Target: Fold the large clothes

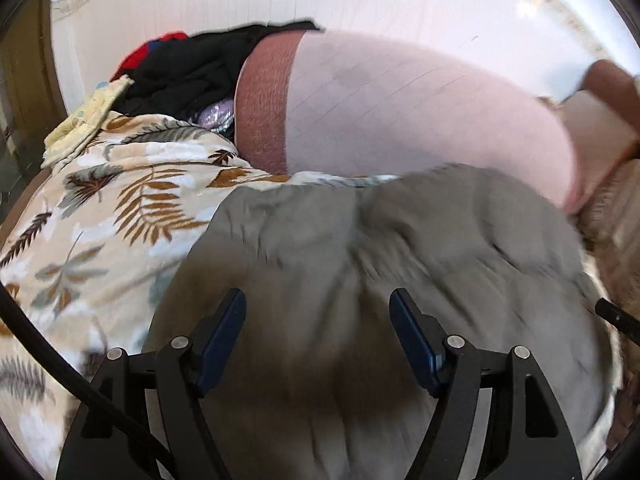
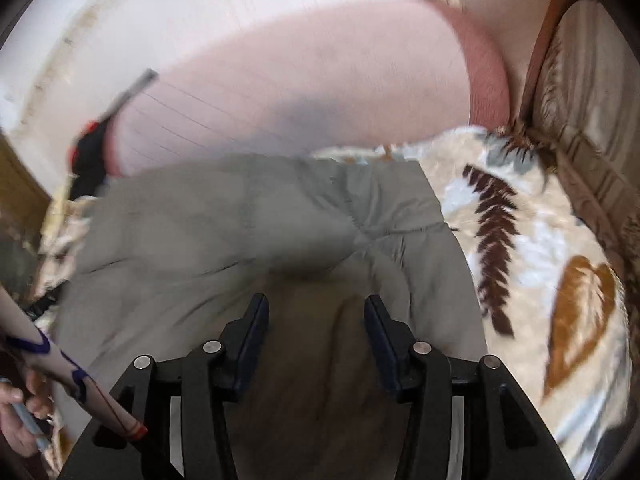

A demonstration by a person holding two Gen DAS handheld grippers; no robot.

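Note:
A grey garment [image 1: 360, 248] lies spread and creased on a leaf-print bedspread [image 1: 100, 208]. My left gripper [image 1: 318, 312] is open just above the grey cloth, with nothing between its blue pads. In the right wrist view the same grey garment [image 2: 240, 216] lies below my right gripper [image 2: 316, 316], which is open over a fold in the cloth and holds nothing. Both views are motion-blurred.
A long pink bolster pillow [image 1: 420, 112] with a darker end lies behind the garment, also in the right wrist view [image 2: 300, 80]. A pile of black and red clothes [image 1: 188, 68] sits at the back left. A person's hand [image 2: 24, 412] shows at the lower left.

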